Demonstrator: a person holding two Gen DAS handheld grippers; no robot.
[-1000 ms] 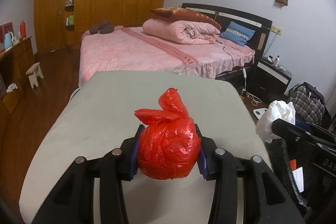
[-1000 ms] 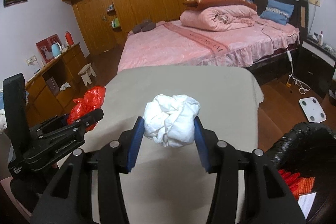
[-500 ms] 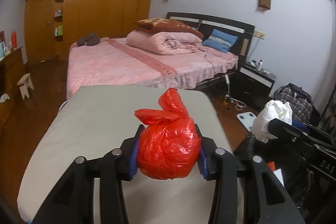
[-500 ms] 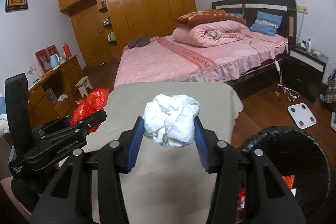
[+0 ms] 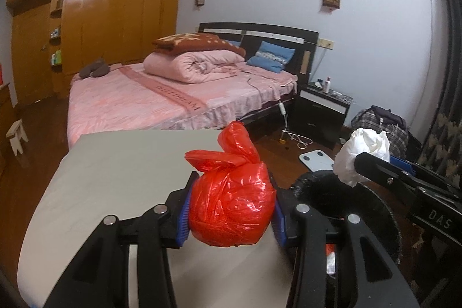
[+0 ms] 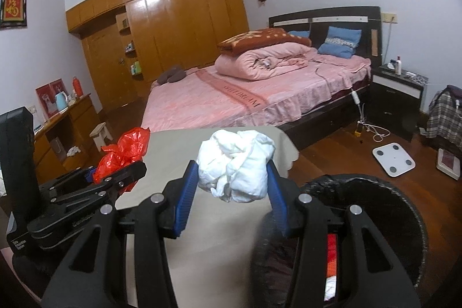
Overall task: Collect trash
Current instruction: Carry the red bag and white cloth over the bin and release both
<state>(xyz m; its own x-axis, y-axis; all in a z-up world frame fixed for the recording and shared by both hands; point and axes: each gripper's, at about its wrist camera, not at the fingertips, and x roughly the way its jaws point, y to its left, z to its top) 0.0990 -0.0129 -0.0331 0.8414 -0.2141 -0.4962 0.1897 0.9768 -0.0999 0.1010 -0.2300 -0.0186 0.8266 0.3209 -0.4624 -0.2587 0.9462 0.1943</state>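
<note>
Two loads ride toward one bin. From the left wrist, the left gripper (image 5: pixel 231 218) clamps a knotted red bag (image 5: pixel 232 210) above the table (image 5: pixel 115 178), short of the black bin (image 5: pixel 323 192); released now, it would probably miss.

From the right wrist, the right gripper (image 6: pixel 232 192) pinches a white wad (image 6: pixel 235 163) near the rim; its loose folds could slip out, though bin depth is unclear.

My left wrist view looks along its fingers over the table (image 5: pixel 115 178) toward the bed (image 5: pixel 161 100); my right view, alongside, faces likewise. Both share the bin (image 6: pixel 404 210).
</note>
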